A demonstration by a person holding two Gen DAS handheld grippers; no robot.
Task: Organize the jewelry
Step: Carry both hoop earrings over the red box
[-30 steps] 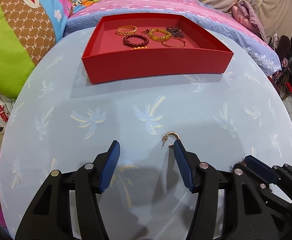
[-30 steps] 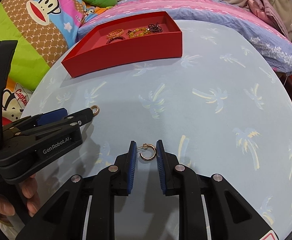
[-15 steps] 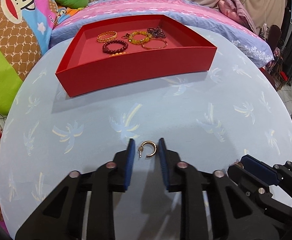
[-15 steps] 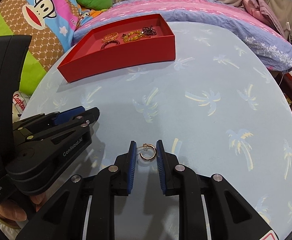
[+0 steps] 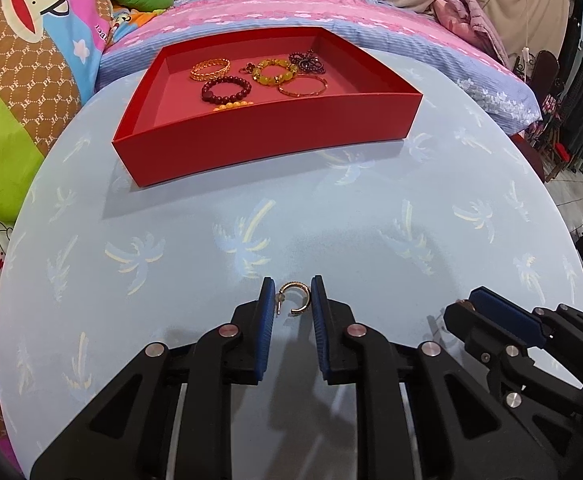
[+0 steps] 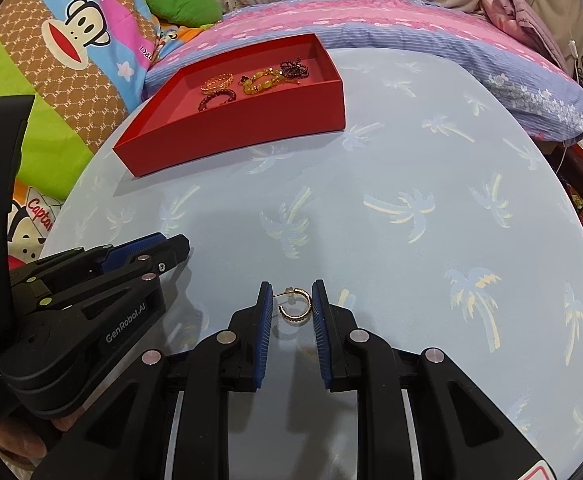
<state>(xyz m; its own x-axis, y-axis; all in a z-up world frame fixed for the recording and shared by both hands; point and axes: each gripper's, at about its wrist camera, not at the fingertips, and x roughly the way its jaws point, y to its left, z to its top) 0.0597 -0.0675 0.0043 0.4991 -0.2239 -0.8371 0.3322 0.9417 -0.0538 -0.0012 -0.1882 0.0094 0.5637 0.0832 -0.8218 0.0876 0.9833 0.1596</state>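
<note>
My left gripper (image 5: 291, 300) is shut on a gold hoop earring (image 5: 294, 299), held just above the round blue table. My right gripper (image 6: 291, 302) is shut on a second gold hoop earring (image 6: 295, 305). A red tray (image 5: 267, 136) stands at the far side of the table and holds several bracelets (image 5: 227, 90); it also shows in the right wrist view (image 6: 235, 136). In the right wrist view the left gripper (image 6: 171, 246) is at the left; in the left wrist view the right gripper (image 5: 475, 308) is at the lower right.
The table (image 5: 331, 224) has a palm-tree cloth. A bed with a pink and blue cover (image 5: 291, 12) and cartoon pillows (image 5: 23, 60) lies behind and to the left. Clutter stands past the table's right edge (image 5: 571, 120).
The left gripper closed on its earring a second ago and has lifted it and swung a little left; the tray looks nearer. The right gripper keeps hold of its earring.
</note>
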